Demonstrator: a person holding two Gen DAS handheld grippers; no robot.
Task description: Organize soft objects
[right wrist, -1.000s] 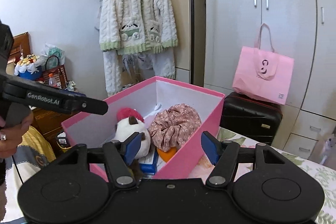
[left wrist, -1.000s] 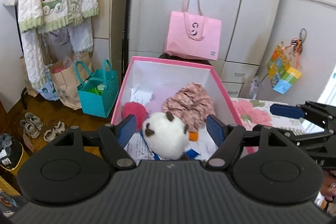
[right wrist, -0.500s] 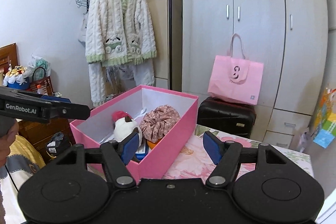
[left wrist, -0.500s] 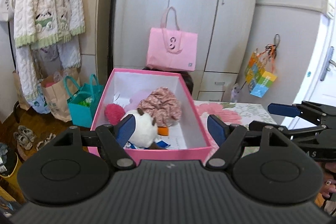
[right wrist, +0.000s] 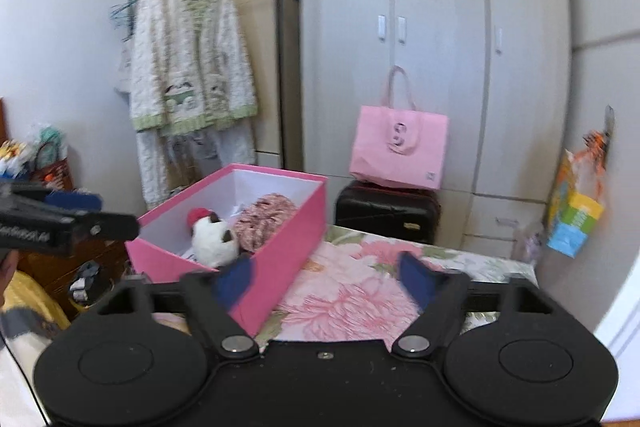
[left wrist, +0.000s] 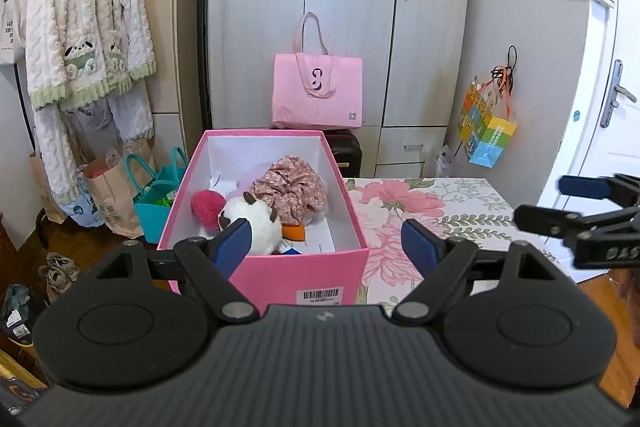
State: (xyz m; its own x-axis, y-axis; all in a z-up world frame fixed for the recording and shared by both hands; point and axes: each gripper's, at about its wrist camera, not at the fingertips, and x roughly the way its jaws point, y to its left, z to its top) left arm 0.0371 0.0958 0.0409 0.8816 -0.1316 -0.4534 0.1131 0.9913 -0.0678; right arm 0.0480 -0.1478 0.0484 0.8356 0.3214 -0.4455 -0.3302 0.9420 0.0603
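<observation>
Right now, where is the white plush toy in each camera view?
Left wrist: white plush toy lies low centre, inside the pink box, near end.
Right wrist: white plush toy is left of centre, in the same box.
Shared landmark: pink tote bag behind.

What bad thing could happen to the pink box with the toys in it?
The pink box sits at the left edge of the flowery table, above the bags on the floor, so a bump might tip it off. The white plush lies high near the front wall and could tumble out.
</observation>
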